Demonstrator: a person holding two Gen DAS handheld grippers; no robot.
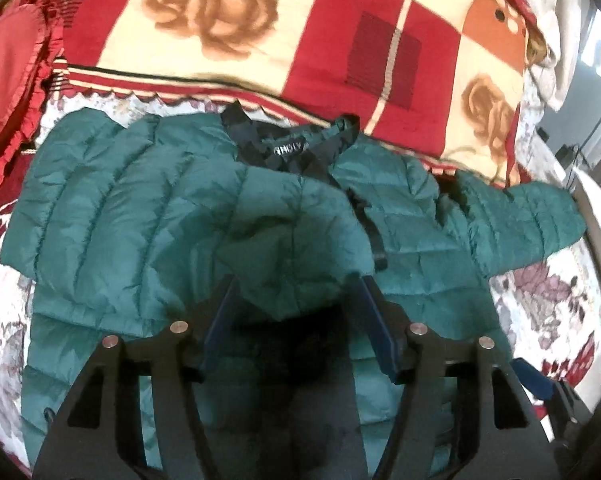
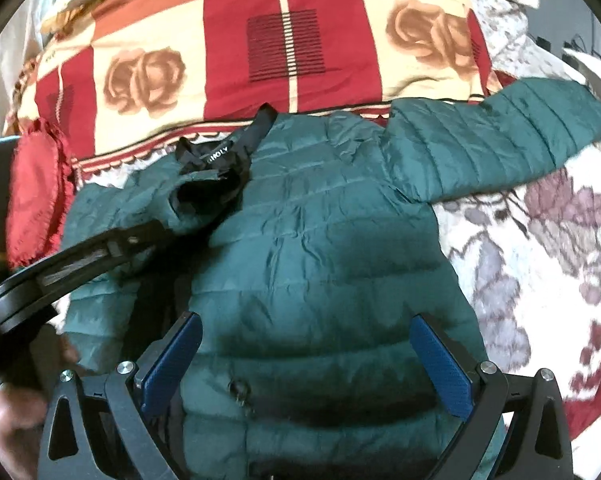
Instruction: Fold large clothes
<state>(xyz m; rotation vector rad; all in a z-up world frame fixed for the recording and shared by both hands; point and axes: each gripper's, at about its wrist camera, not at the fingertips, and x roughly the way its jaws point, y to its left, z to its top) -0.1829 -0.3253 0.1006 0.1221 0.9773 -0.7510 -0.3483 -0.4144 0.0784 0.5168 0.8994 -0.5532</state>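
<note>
jacket: I see the green quilted jacket (image 2: 320, 240) lying flat on the bed (image 2: 540, 240), one sleeve (image 2: 500, 140) stretched out to the side | left claw (image 1: 296, 284): released, jaws apart over a puffed fold, pads not pressing | right claw (image 2: 306, 344): released, spread wide above the jacket's body | beyond: patterned blanket (image 2: 260, 40)

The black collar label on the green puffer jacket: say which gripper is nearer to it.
Left. The left gripper reaches over the folded-in sleeve just below the collar label. The right gripper hangs lower down, over the puffer jacket body, near its hem.
</note>
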